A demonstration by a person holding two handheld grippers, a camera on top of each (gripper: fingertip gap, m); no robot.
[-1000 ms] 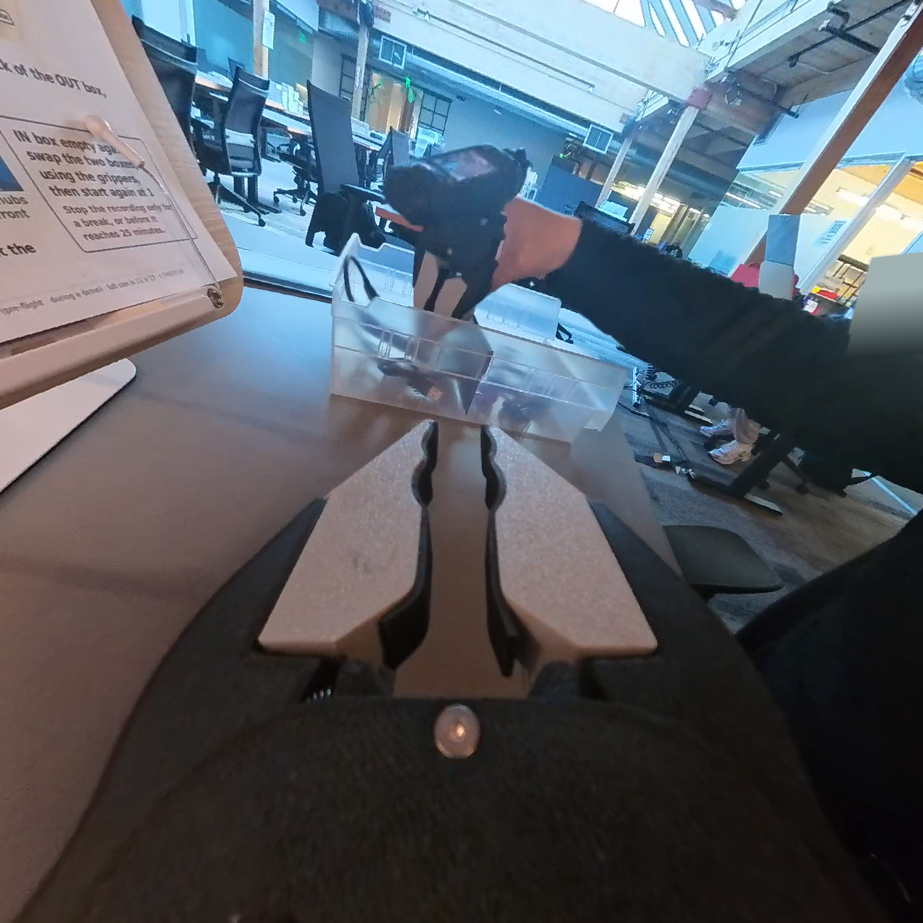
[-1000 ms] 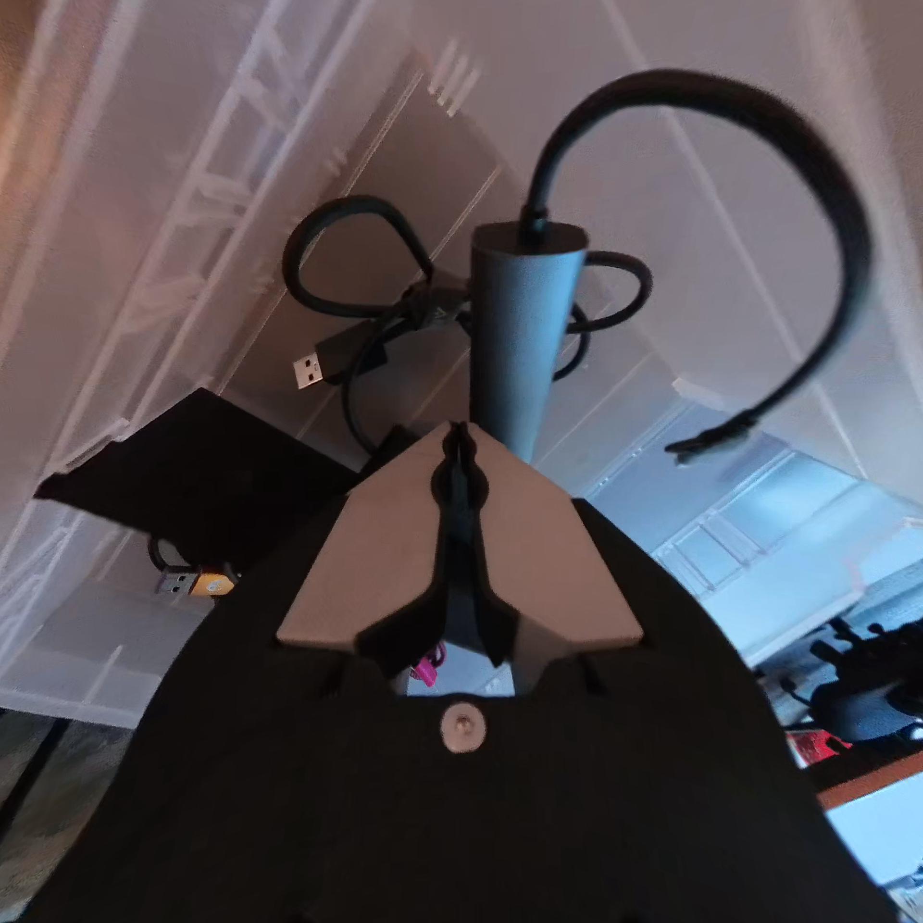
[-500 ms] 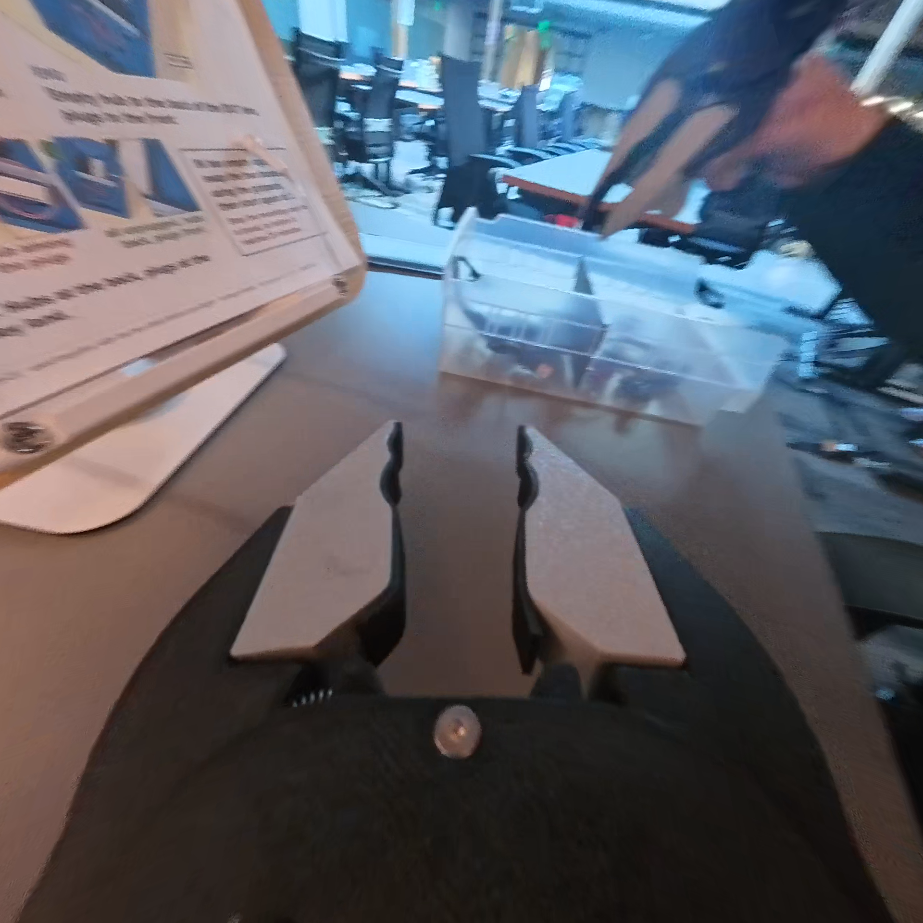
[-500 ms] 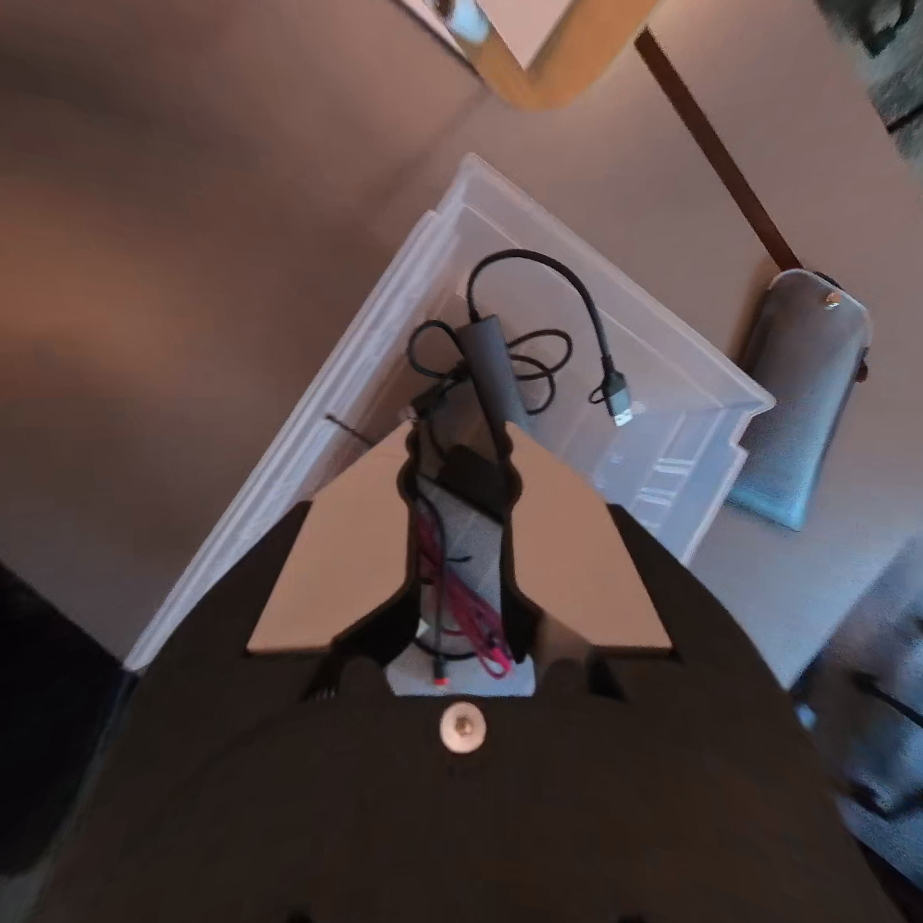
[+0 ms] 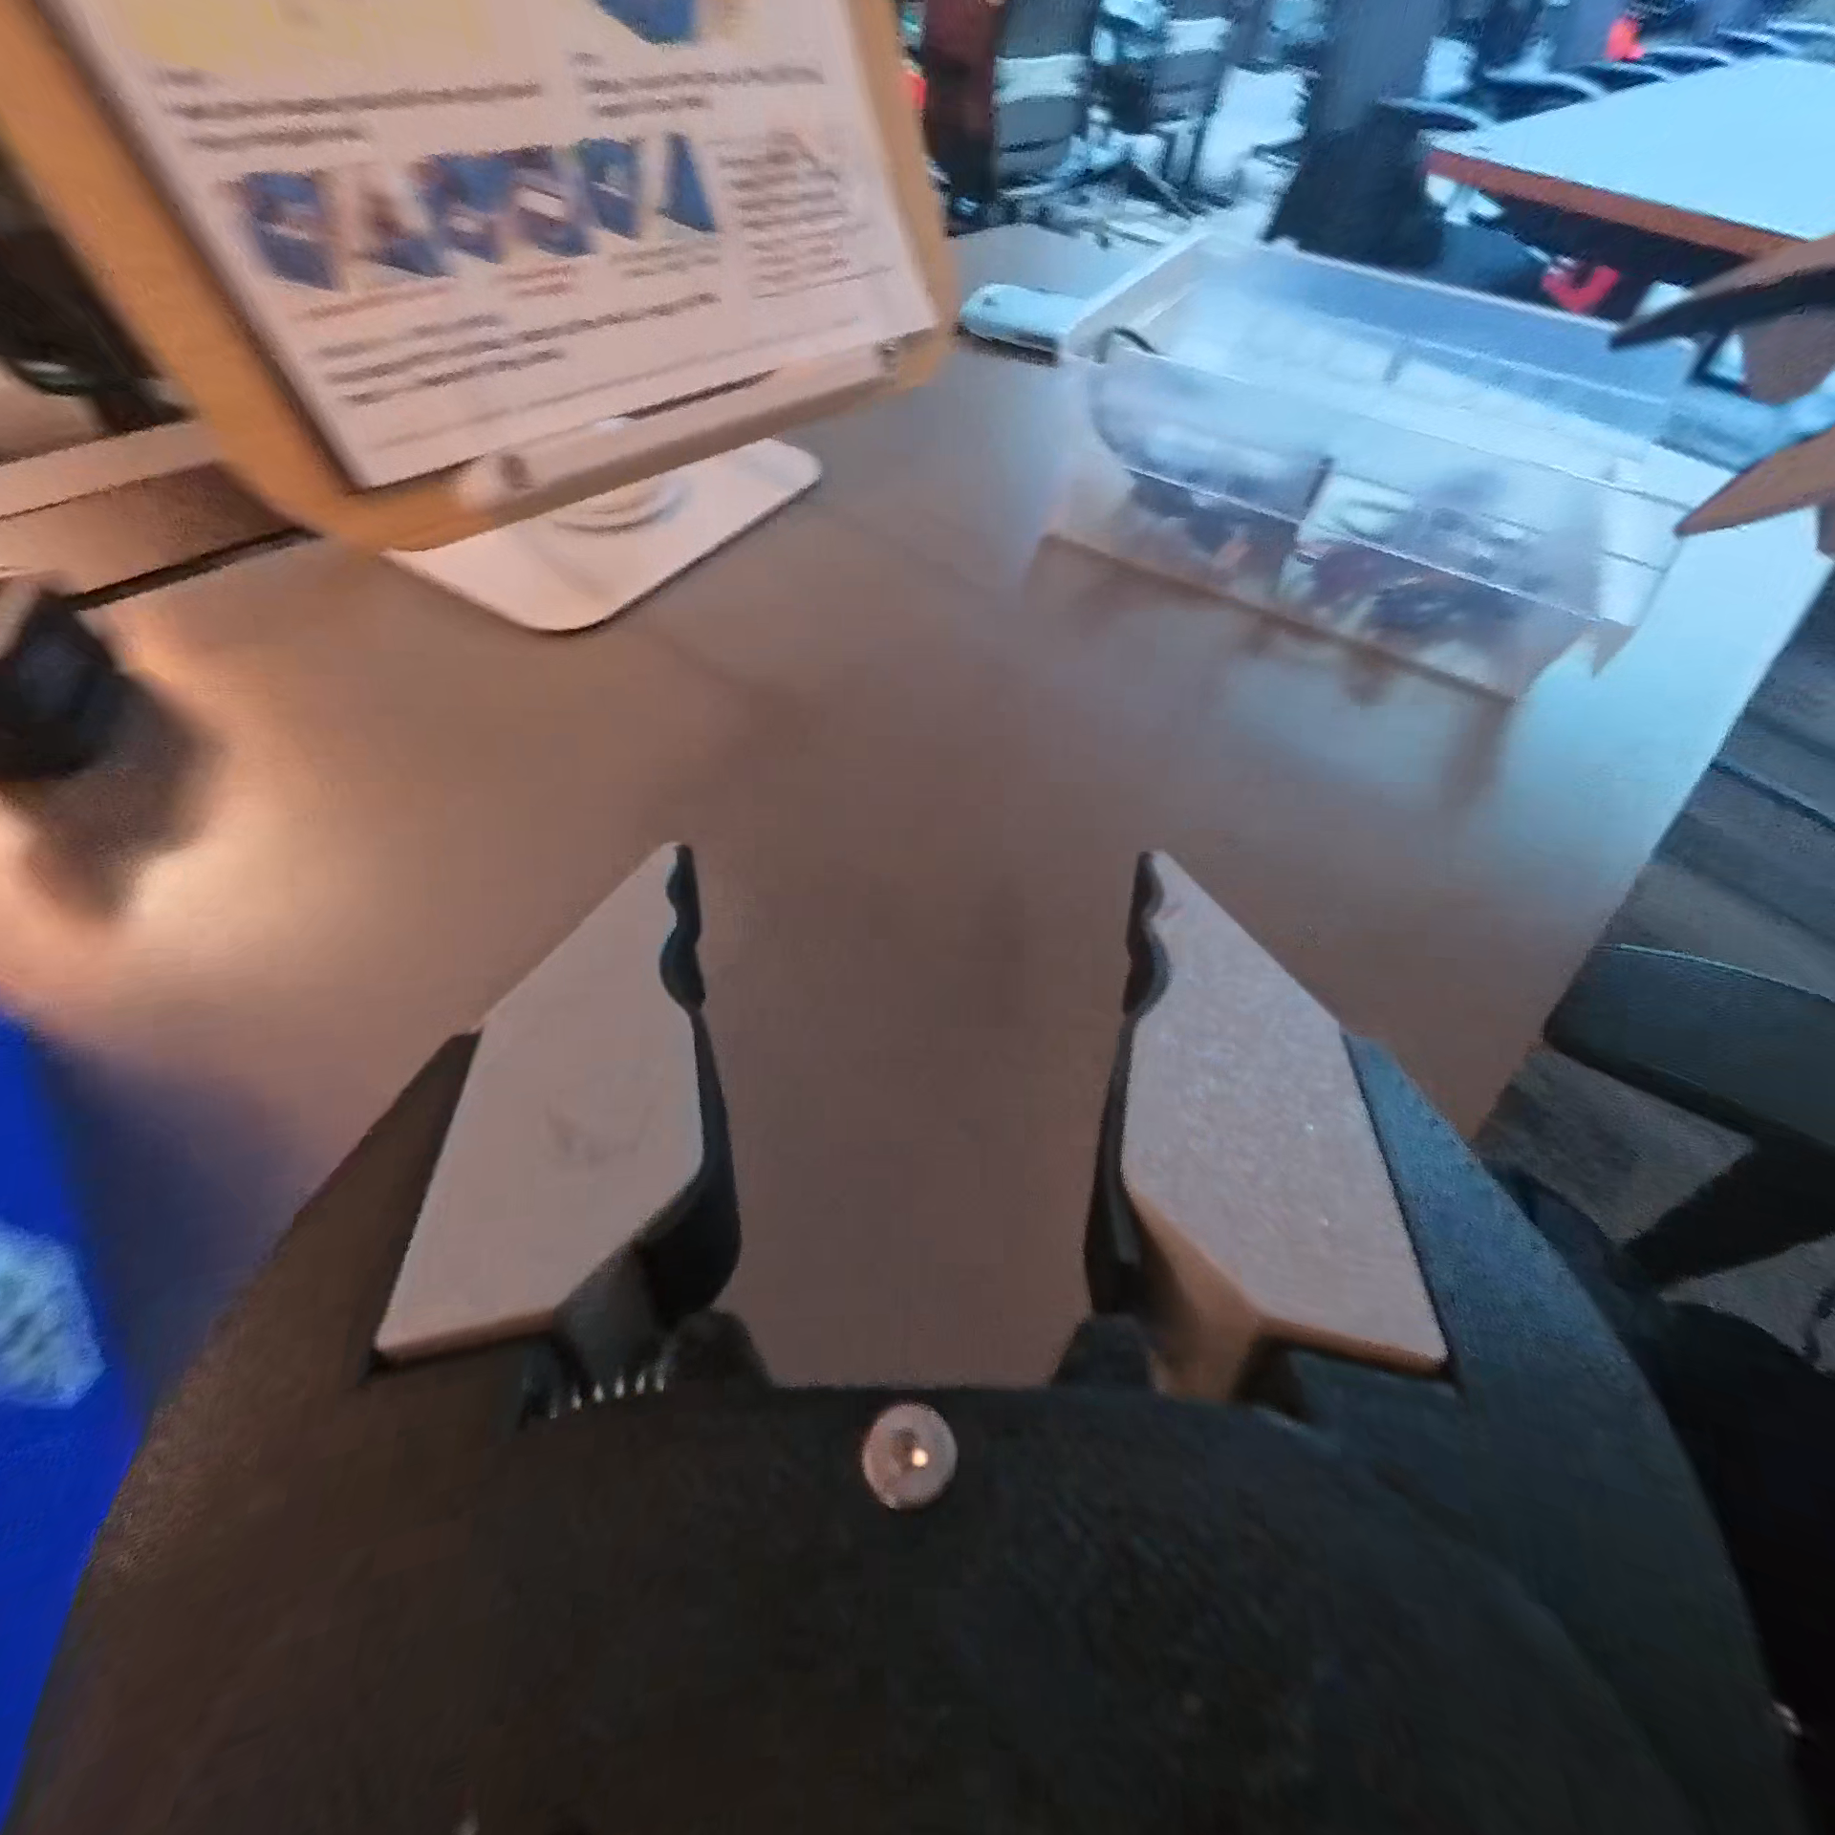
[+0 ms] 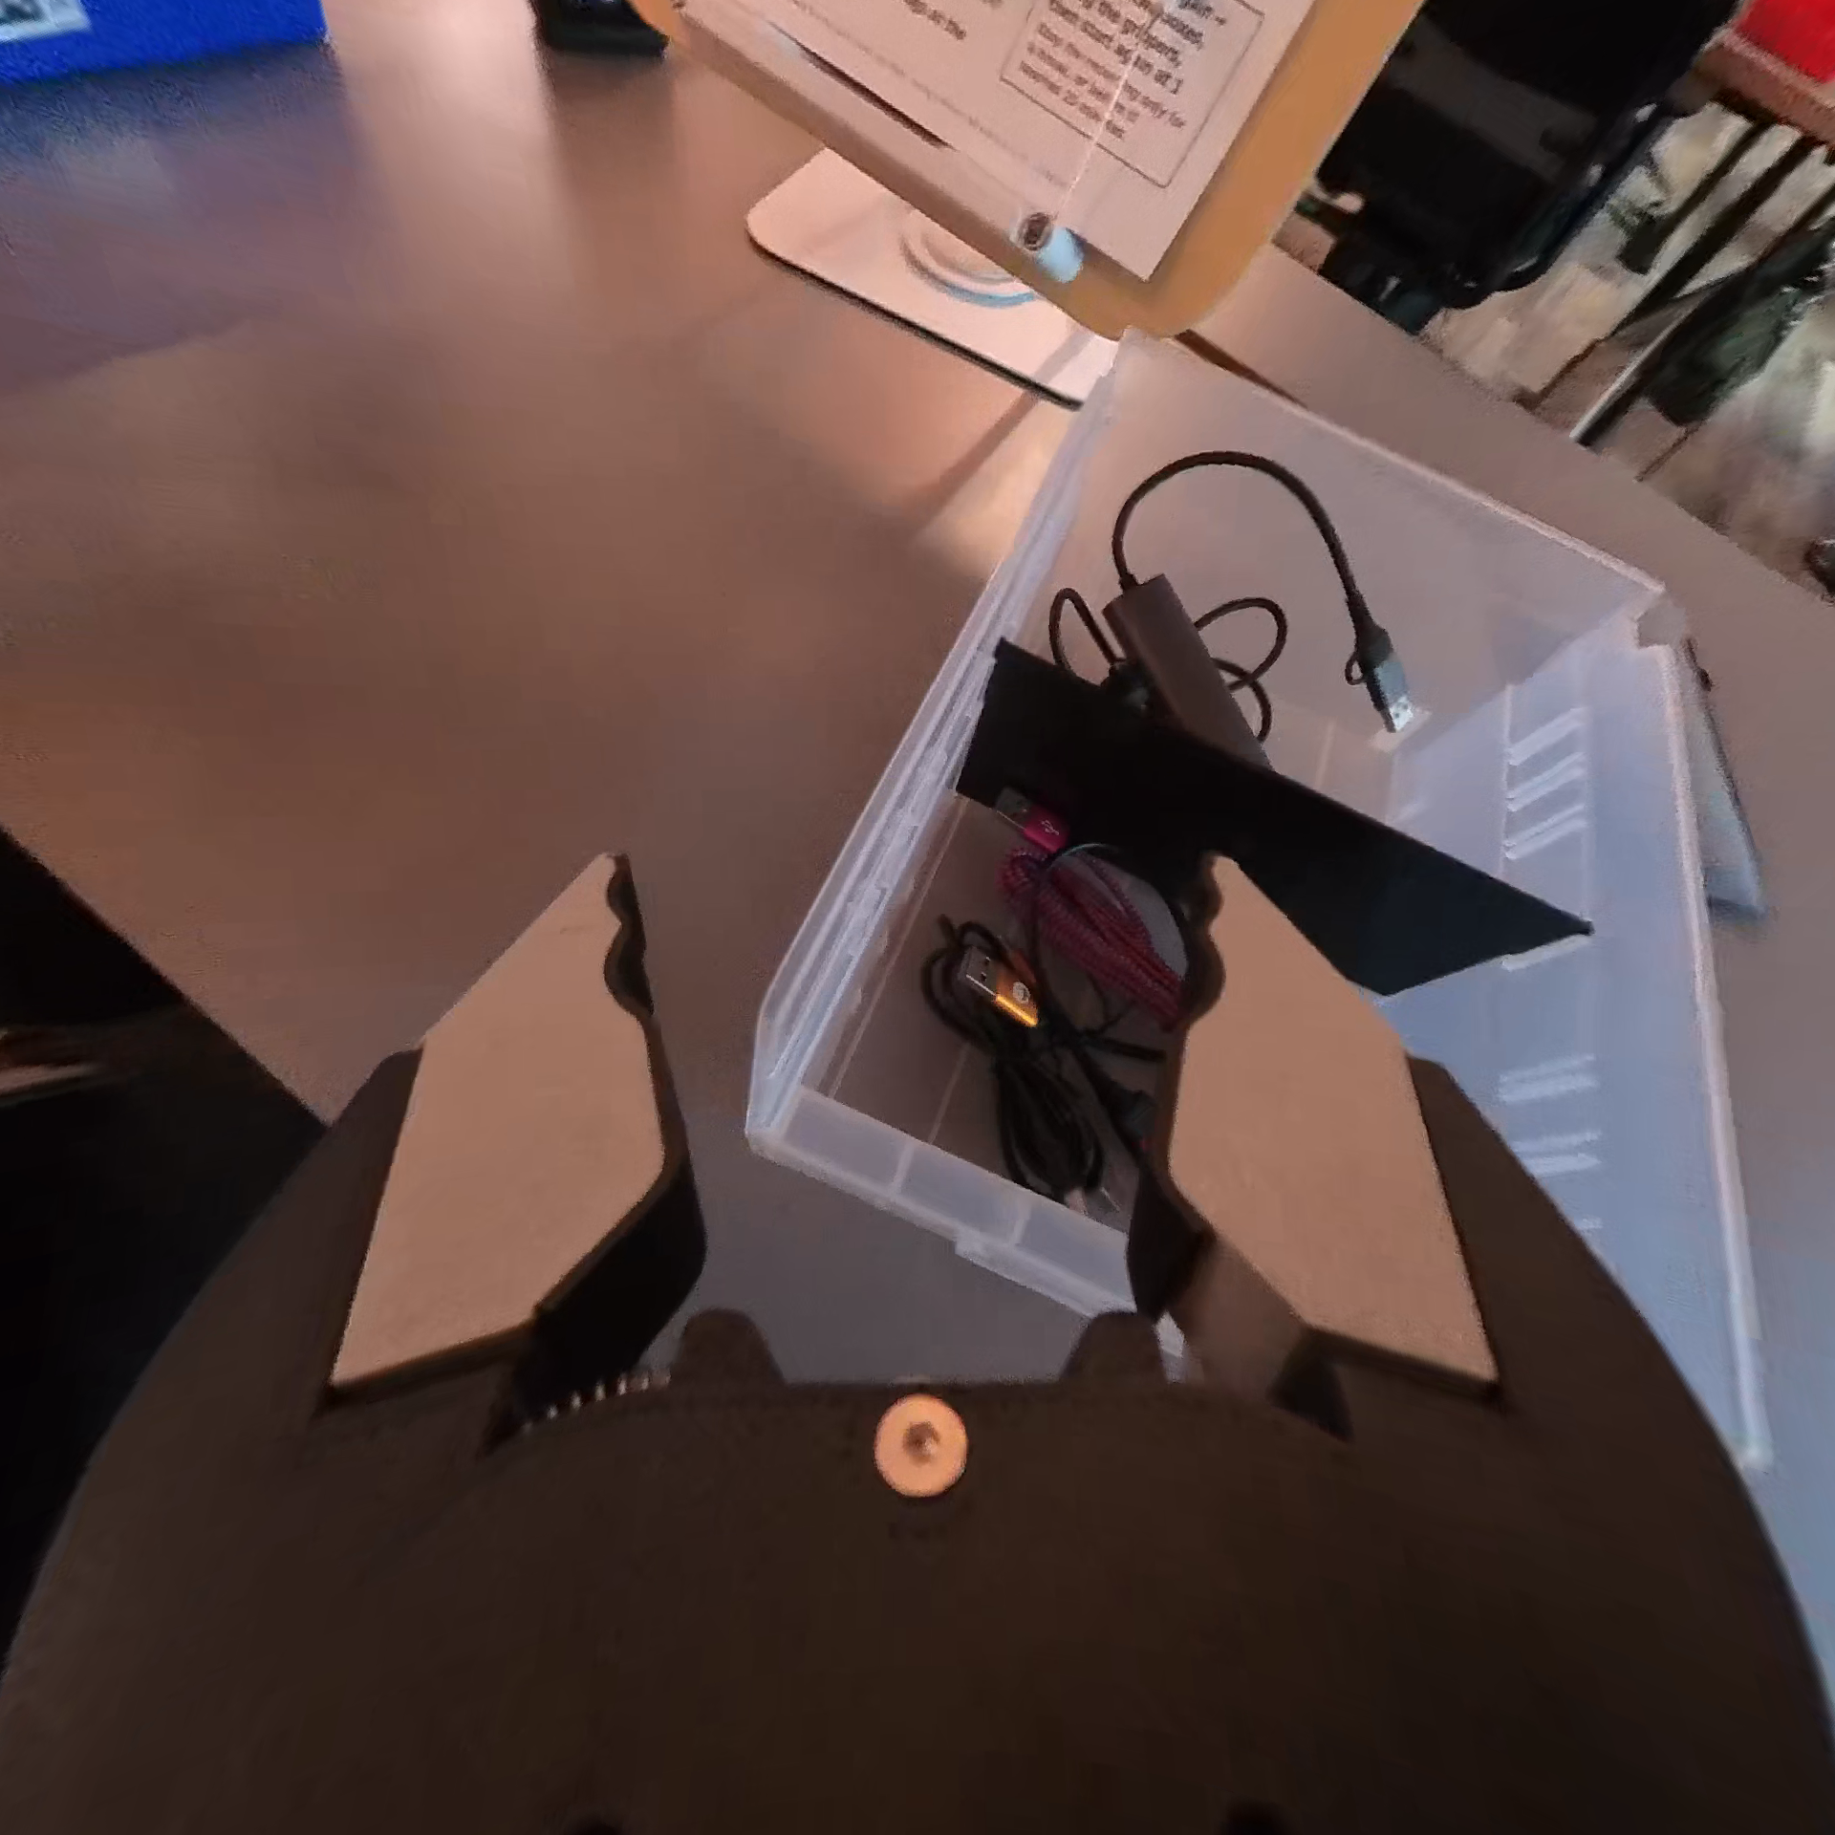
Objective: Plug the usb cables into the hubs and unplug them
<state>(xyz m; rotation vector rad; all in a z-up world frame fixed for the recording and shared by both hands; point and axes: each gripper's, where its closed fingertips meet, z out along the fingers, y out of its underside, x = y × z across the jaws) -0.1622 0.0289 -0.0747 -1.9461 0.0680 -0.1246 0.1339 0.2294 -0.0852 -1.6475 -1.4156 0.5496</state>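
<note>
printed instruction sheet (image 6: 1092,89) on tilted wood-framed stand (image 5: 328,487), text and blue pictures blurred in left wrist view, blue item (image 6: 149,25) with white label at table edge

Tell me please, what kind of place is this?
Probably an open-plan office used for recording data. Office chairs and long desks fill the background, and an instruction sign on a stand sits on the brown table beside a clear plastic box of USB cables.
</note>
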